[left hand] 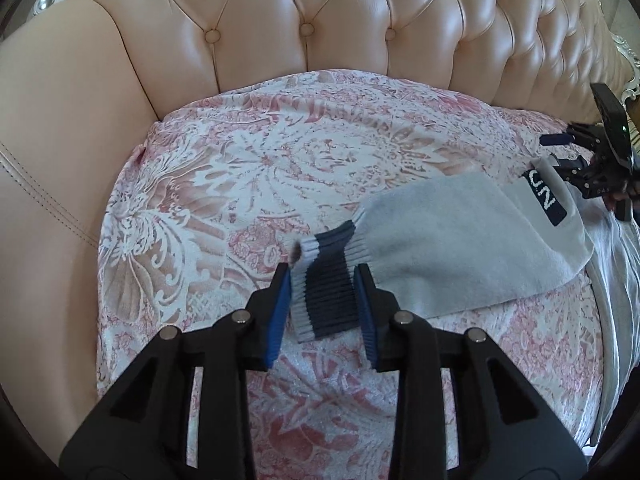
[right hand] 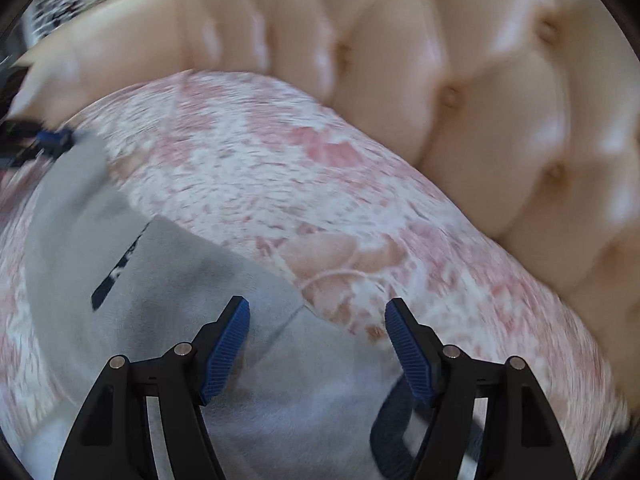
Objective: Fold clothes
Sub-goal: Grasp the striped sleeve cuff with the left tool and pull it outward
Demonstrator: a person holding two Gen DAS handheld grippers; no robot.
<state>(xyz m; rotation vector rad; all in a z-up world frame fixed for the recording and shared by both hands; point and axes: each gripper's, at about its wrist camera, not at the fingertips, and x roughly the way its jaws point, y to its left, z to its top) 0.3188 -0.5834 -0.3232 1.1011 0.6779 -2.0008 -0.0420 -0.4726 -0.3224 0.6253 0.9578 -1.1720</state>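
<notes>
A grey sweater lies on the pink floral sofa cover [left hand: 280, 168]. In the left wrist view its sleeve [left hand: 452, 236] stretches right, with a dark navy and white ribbed cuff [left hand: 326, 284] and a navy label [left hand: 546, 196]. My left gripper [left hand: 322, 276] has its blue pads on either side of the cuff, closed on it. My right gripper [right hand: 316, 312] is open over the sweater's body [right hand: 168, 280], near its dark collar [right hand: 390, 432]. It also shows at the far right of the left wrist view [left hand: 560, 152]. The right wrist view is blurred.
A tufted cream leather sofa back [left hand: 320, 20] rises behind the cover, with a padded armrest [left hand: 52, 140] on the left. The sofa back [right hand: 500, 100] also fills the right of the right wrist view.
</notes>
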